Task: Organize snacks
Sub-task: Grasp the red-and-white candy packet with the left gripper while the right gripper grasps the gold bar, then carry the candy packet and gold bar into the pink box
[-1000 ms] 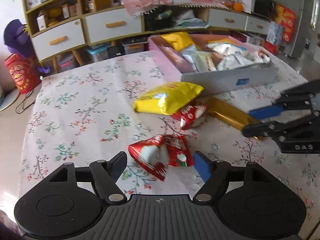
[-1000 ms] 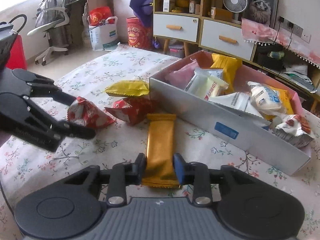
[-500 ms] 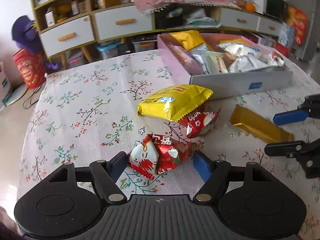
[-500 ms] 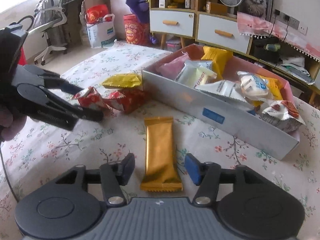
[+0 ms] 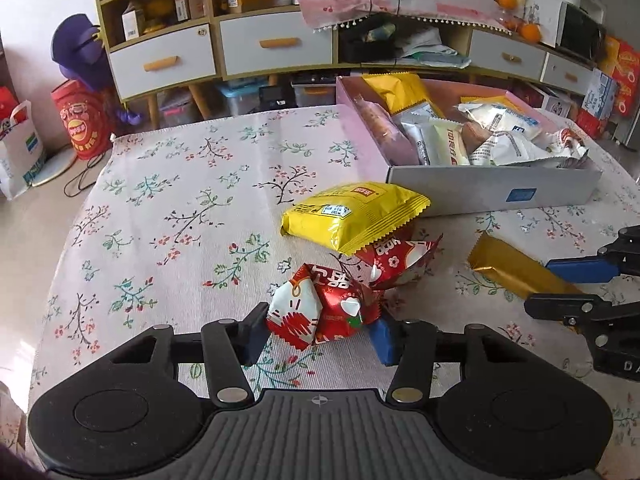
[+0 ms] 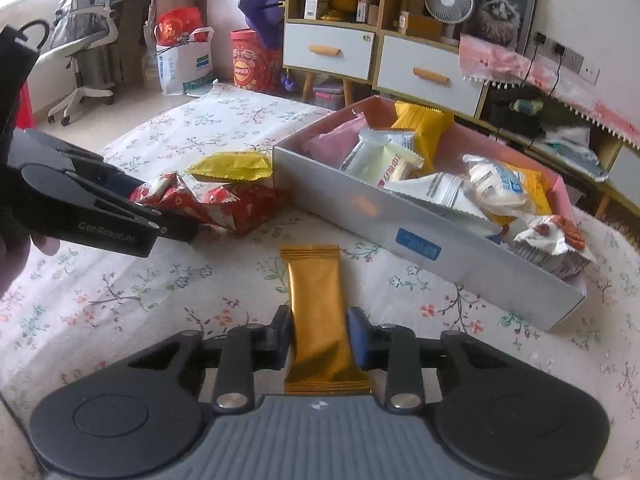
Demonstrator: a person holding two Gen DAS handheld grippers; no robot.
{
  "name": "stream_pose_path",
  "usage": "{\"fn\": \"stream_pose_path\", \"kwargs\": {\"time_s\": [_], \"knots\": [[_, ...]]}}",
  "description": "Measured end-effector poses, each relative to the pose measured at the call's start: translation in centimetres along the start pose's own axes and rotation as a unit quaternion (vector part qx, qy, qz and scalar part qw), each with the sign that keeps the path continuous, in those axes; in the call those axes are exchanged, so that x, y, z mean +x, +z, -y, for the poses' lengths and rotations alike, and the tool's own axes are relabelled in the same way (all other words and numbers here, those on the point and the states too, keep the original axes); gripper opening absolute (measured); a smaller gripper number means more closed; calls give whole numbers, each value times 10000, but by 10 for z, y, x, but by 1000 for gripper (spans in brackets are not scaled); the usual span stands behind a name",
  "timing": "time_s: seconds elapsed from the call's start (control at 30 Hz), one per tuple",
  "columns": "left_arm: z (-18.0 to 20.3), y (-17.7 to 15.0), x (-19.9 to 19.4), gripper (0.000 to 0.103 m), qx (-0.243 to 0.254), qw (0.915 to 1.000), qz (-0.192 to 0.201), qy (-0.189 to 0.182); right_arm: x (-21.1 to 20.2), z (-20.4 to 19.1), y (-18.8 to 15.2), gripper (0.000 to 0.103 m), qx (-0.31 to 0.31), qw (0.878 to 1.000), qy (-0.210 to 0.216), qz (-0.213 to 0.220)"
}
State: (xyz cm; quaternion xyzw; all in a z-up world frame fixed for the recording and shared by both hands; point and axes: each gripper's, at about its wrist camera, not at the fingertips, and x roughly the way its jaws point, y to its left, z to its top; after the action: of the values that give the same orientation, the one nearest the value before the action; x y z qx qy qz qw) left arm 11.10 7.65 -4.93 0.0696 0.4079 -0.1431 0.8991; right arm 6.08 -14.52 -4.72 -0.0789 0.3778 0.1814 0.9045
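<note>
In the left wrist view a red and white snack packet (image 5: pixel 320 312) lies on the floral tablecloth between the fingers of my left gripper (image 5: pixel 320 336). Its jaws are closing and both pads touch the packet. A second red packet (image 5: pixel 400 260) and a yellow packet (image 5: pixel 352 216) lie just beyond. My right gripper (image 6: pixel 319 338) is closing on a gold bar (image 6: pixel 316 292), with the pads pressing its sides. The bar (image 5: pixel 508 272) lies flat on the cloth. The snack box (image 6: pixel 400 220) stands behind it, holding several packets.
The left gripper (image 6: pixel 168 212) reaches in from the left of the right wrist view, a hand behind it. The right gripper (image 5: pixel 538 286) enters the left wrist view's right edge. Drawers (image 5: pixel 276 44), a fan (image 6: pixel 448 0), floor bags (image 6: pixel 184 60) and an office chair (image 6: pixel 84 64) surround the table.
The left jaws have narrowed from wide open onto the red packet. The right jaws let go of the gold bar, opened, then closed on it again.
</note>
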Motion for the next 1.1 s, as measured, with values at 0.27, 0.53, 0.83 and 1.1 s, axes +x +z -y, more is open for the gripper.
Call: {"fn": "stream_pose_path", "kwargs": {"time_s": [0.27,0.53,0.83,1.1], "knots": [[-10,3,-24,49,-216,9998,14,-55,-29,25,13,17,516,9983,17,268],[-3,20,-50,49,-162,9987,414,-231,-51,50,29,17,964,9934,-83,614],[22,49,-48,49,-269,9964,668,-451,-52,74,51,17,1471,9866,-141,690],[53,75,-23,49,-495,9930,836,-677,-32,97,69,17,1925,9783,-193,736]]}}
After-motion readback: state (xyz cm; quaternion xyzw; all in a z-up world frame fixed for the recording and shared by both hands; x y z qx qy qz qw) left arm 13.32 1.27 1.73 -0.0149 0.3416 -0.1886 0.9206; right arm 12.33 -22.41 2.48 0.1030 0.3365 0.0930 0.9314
